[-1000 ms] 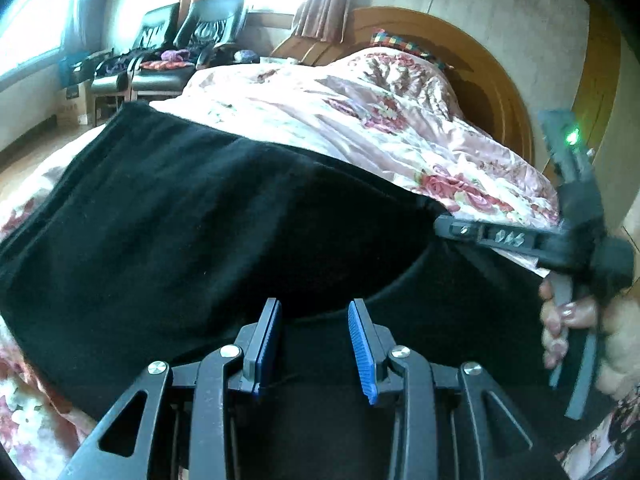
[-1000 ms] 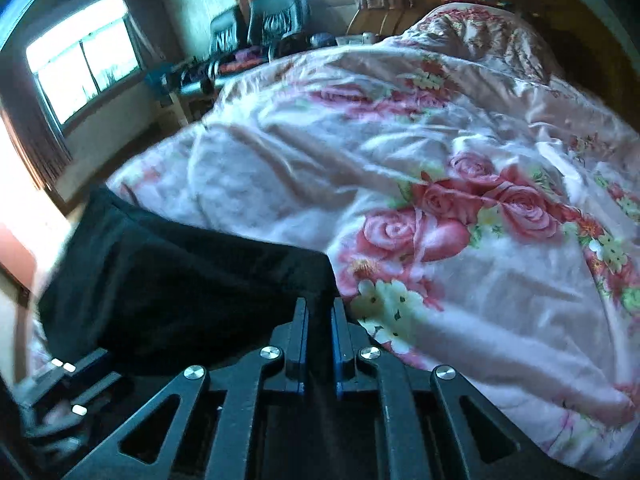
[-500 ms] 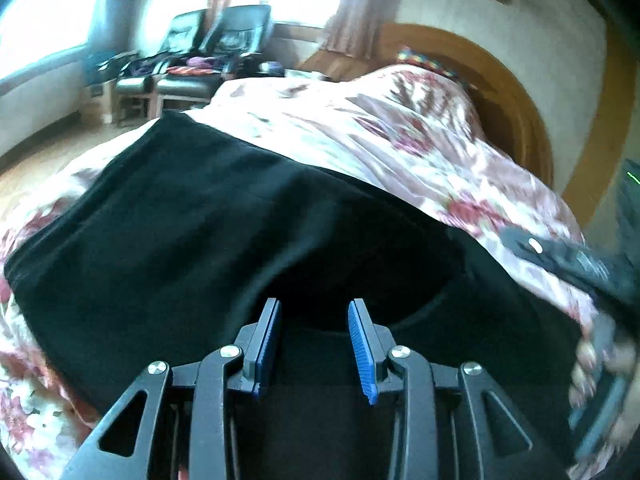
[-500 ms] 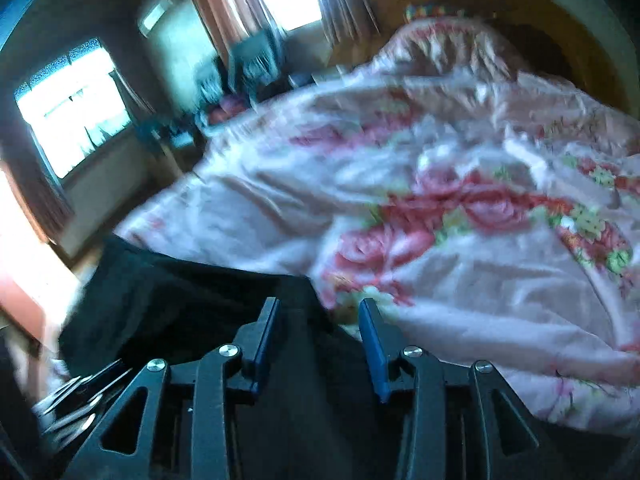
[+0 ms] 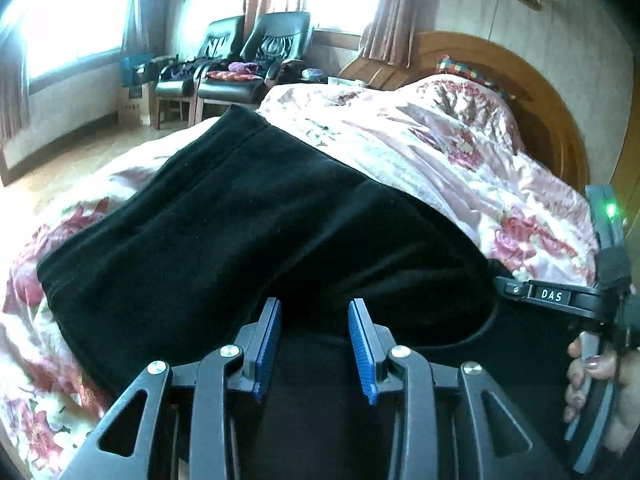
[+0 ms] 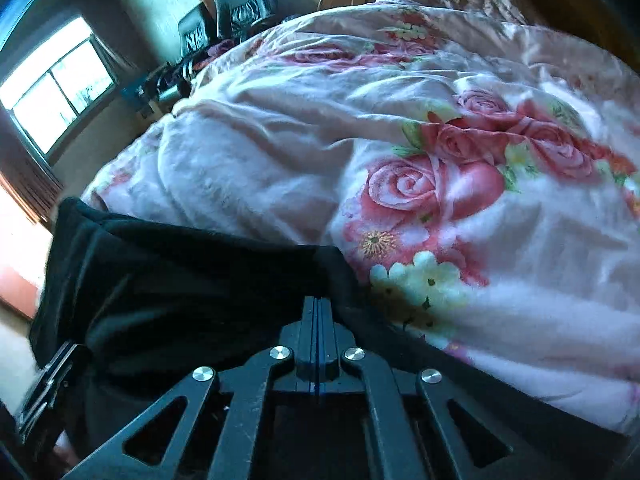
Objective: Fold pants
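Note:
Black pants (image 5: 248, 232) lie folded on a floral quilt (image 5: 440, 152); the upper layer's curved edge ends just ahead of my left gripper (image 5: 314, 312). That gripper is open and empty, its blue pads hovering over the lower layer. My right gripper (image 6: 318, 304) is shut with its pads pressed together at the pants' right corner (image 6: 200, 280); no cloth shows between the pads. The right gripper also shows in the left wrist view (image 5: 556, 296), held by a hand at the pants' right edge.
The quilt (image 6: 440, 160) covers the bed, bunched up toward a wooden headboard (image 5: 520, 80). Two black armchairs (image 5: 248, 60) stand by the windows beyond the bed's far left side. Wooden floor (image 5: 80, 160) lies to the left.
The right gripper opened half a second ago and has shut again at the pants' corner. The left gripper stayed open and shifted slightly over the pants.

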Available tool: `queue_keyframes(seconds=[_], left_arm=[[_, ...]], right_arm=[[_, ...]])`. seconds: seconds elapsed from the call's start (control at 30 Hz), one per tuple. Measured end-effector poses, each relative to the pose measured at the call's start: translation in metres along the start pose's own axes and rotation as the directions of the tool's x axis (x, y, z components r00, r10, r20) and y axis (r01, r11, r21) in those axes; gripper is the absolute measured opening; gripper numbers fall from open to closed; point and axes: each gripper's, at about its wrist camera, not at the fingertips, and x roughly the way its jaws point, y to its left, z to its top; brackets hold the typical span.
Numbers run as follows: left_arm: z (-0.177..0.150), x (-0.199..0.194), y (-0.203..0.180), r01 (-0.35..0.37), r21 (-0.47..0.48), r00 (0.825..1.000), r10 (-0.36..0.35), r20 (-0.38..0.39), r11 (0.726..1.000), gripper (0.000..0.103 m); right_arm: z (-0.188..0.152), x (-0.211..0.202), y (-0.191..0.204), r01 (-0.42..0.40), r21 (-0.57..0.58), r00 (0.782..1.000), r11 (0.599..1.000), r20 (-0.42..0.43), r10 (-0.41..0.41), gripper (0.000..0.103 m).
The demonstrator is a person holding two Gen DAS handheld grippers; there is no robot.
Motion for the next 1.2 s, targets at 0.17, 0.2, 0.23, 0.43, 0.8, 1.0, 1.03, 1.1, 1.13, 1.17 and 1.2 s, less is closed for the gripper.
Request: queue_keyframes(seconds=[0.17, 0.2, 0.23, 0.43, 0.8, 1.0, 1.03, 1.1, 1.13, 1.17, 1.2], left_arm=[[-0.001, -0.007, -0.008, -0.021, 0.032, 1.000, 0.020, 0.024, 0.999, 0.035], [-0.001, -0.009, -0.009, -0.012, 0.032, 1.000, 0.011, 0.027, 0.999, 0.035], [-0.001, -0.010, -0.011, -0.002, 0.032, 1.000, 0.001, 0.028, 0.999, 0.035], [-0.012, -0.017, -0.036, 0.053, 0.109, 0.998, -0.055, 0.016, 0.993, 0.036], [-0.060, -0.048, -0.119, 0.227, 0.419, 0.972, -0.230, -0.045, 0.879, 0.036], [-0.071, -0.063, -0.135, 0.232, 0.481, 0.968, -0.247, -0.034, 0.845, 0.036], [-0.072, -0.064, -0.136, 0.235, 0.482, 0.968, -0.249, -0.037, 0.844, 0.036], [-0.073, -0.066, -0.138, 0.247, 0.477, 0.965, -0.257, -0.045, 0.843, 0.036], [-0.074, -0.068, -0.139, 0.253, 0.476, 0.964, -0.261, -0.049, 0.842, 0.036], [-0.076, -0.069, -0.141, 0.255, 0.479, 0.963, -0.264, -0.051, 0.840, 0.036], [-0.078, -0.071, -0.143, 0.257, 0.485, 0.963, -0.266, -0.052, 0.836, 0.036]], right_arm=[[-0.016, -0.035, -0.002, -0.070, 0.065, 0.995, 0.995, 0.069, 0.066, 0.028], [-0.021, -0.042, -0.004, -0.086, 0.086, 0.993, 0.993, 0.082, 0.079, 0.041], [-0.033, -0.056, -0.009, -0.099, 0.111, 0.990, 0.989, 0.113, 0.086, 0.044], [-0.087, -0.112, -0.028, -0.087, 0.160, 0.985, 0.983, 0.162, 0.060, 0.050], [-0.178, -0.205, -0.110, 0.045, 0.297, 0.971, 0.954, 0.213, -0.112, 0.060], [-0.215, -0.248, -0.158, 0.094, 0.428, 0.946, 0.899, 0.244, -0.215, 0.066], [-0.223, -0.255, -0.171, 0.091, 0.467, 0.941, 0.880, 0.249, -0.230, 0.066], [-0.235, -0.267, -0.186, 0.096, 0.513, 0.934, 0.853, 0.249, -0.255, 0.066], [-0.241, -0.273, -0.195, 0.101, 0.542, 0.929, 0.835, 0.249, -0.273, 0.066], [-0.248, -0.280, -0.205, 0.100, 0.568, 0.924, 0.817, 0.252, -0.289, 0.066], [-0.253, -0.285, -0.210, 0.098, 0.585, 0.920, 0.805, 0.255, -0.297, 0.066]])
